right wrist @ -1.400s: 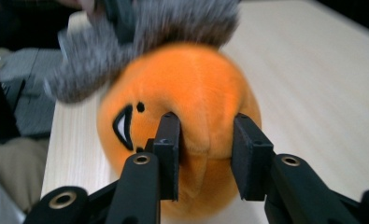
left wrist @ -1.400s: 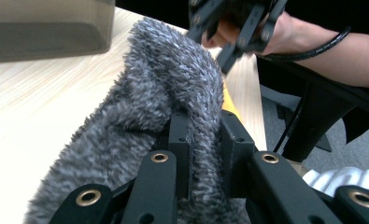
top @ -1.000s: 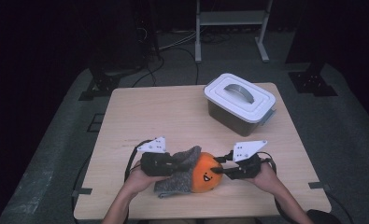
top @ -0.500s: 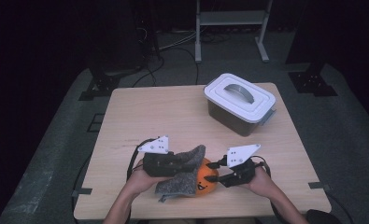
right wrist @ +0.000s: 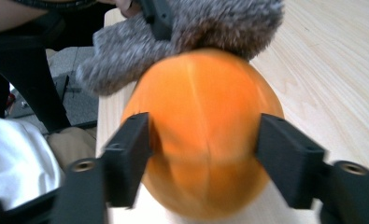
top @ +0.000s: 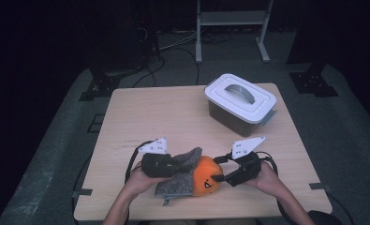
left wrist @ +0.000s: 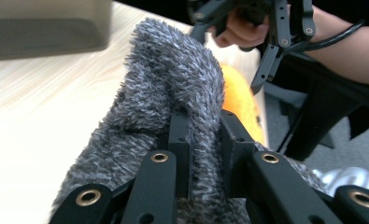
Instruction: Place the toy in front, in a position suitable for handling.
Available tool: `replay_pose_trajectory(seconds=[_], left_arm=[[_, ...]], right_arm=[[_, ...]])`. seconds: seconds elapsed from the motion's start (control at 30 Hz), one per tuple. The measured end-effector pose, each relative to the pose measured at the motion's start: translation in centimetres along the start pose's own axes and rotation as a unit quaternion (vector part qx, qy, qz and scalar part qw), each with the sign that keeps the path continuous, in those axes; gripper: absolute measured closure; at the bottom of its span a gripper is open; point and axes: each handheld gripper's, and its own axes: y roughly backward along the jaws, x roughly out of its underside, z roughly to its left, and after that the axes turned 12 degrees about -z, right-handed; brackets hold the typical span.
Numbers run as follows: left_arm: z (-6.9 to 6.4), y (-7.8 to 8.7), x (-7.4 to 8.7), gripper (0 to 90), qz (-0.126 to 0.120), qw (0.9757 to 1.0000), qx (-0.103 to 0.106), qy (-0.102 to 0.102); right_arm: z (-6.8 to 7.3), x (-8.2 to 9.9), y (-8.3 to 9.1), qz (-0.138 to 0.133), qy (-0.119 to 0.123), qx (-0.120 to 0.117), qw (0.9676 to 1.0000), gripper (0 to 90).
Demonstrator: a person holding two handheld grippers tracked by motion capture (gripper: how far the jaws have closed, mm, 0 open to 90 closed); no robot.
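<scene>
Orange plush ball (top: 206, 177), round and smooth with a small dark face mark, sits near the front edge of the worktop (top: 173, 112), partly wrapped by a shaggy grey cloth (top: 180, 180). Left tongs (top: 173, 164) are pinched tight on a fold of that cloth. Right tongs (right wrist: 203, 154) have just been opening; their jaws now stand wide on either side of the ball.

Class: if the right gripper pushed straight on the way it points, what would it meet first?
Most likely the orange ball, already between the right gripper jaws, which have just been opening; the grey furry cloth lies behind.
</scene>
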Motion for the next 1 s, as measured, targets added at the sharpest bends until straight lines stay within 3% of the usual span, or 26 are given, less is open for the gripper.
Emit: replay_pose_trajectory(seconds=[0.17, 0.2, 0.23, 0.27, 0.33, 0.4, 0.43, 0.47, 0.5, 0.53, 0.6, 0.67, 0.7, 0.73, 0.83, 0.9, 0.93, 0.97, 1.0], left_arm=[[-0.7, -0.9, 0.0, 77.5, 0.001, 0.9997, 0.023, 0.0], [-0.7, -1.0, 0.0, 77.5, 0.003, 0.9997, 0.023, 0.0], [-0.7, -1.0, 0.0, 77.5, 0.002, 0.9998, 0.021, 0.0], [-0.4, -0.8, -0.1, 77.5, -0.002, 0.9998, 0.02, 0.003], [-0.2, -0.3, -0.4, 77.6, -0.012, 0.9998, 0.016, 0.006], [-0.3, 0.3, -0.9, 77.6, -0.027, 0.9995, 0.014, 0.003], [-0.3, 0.3, -0.9, 77.6, -0.027, 0.9995, 0.014, 0.003], [-0.5, 1.0, -1.6, 77.6, -0.038, 0.9992, 0.008, -0.011], [-0.5, 1.0, -1.6, 77.6, -0.038, 0.9992, 0.008, -0.011], [-0.6, 1.3, -1.9, 77.5, -0.047, 0.9988, 0.004, -0.014], [-0.4, 1.3, -1.6, 77.6, -0.032, 0.9993, -0.008, -0.016], [0.0, 1.0, -0.8, 77.5, -0.02, 0.9997, -0.013, -0.008], [0.0, 1.0, -0.8, 77.6, -0.02, 0.9997, -0.013, -0.008], [0.6, 1.1, -0.1, 77.6, -0.028, 0.9995, -0.009, 0.011], [0.8, 1.3, -0.1, 77.5, -0.02, 0.9996, -0.021, 0.008], [1.1, 1.4, 0.2, 77.5, -0.015, 0.9995, -0.025, 0.009], [1.3, 1.3, 0.5, 77.5, -0.028, 0.9992, -0.013, 0.026], [1.3, 1.3, 0.5, 77.5, -0.028, 0.9992, -0.013, 0.026], [1.1, 0.8, 0.6, 77.5, -0.026, 0.9993, -0.002, 0.027]], right_arm=[[0.5, 0.1, -0.6, 0.018, -0.004, 0.01, 0.9998, 29.1], [0.3, 0.4, -0.9, 0.016, -0.015, 0.015, 0.9996, 34.8], [0.3, 0.4, -0.9, 0.016, -0.015, 0.015, 0.9996, 34.8], [0.2, 0.7, -1.0, 0.008, -0.006, 0.018, 0.9998, 47.1], [0.3, 0.5, -1.0, -0.01, 0.009, 0.02, 0.9997, 53.4], [0.5, 0.0, -1.0, -0.029, 0.034, 0.027, 0.9987, 54.7], [0.5, 0.0, -1.0, -0.029, 0.034, 0.027, 0.9987, 54.7], [0.9, -0.7, -1.1, -0.048, 0.061, 0.028, 0.9966, 54.8], [0.9, -0.7, -1.1, -0.048, 0.061, 0.028, 0.9966, 54.8], [1.1, -1.0, -1.4, -0.056, 0.086, 0.031, 0.9942, 54.5], [1.1, -0.9, -1.7, -0.054, 0.094, 0.024, 0.9938, 54.2], [1.0, -0.2, -2.3, -0.028, 0.103, 0.017, 0.9942, 53.9], [1.0, -0.2, -2.3, -0.028, 0.103, 0.017, 0.9942, 53.9], [0.8, 0.1, -2.1, -0.022, 0.103, 0.012, 0.9944, 52.9], [0.4, 0.3, -1.5, -0.01, 0.101, 0.014, 0.9947, 51.6], [0.0, 0.6, -1.0, -0.006, 0.087, 0.015, 0.9961, 50.0], [-0.7, 1.2, -0.4, -0.004, 0.052, 0.024, 0.9983, 47.6], [-0.7, 1.2, -0.4, -0.004, 0.052, 0.024, 0.9983, 47.6], [-1.1, 1.3, -0.2, 0.0, 0.022, 0.027, 0.9994, 42.0]])
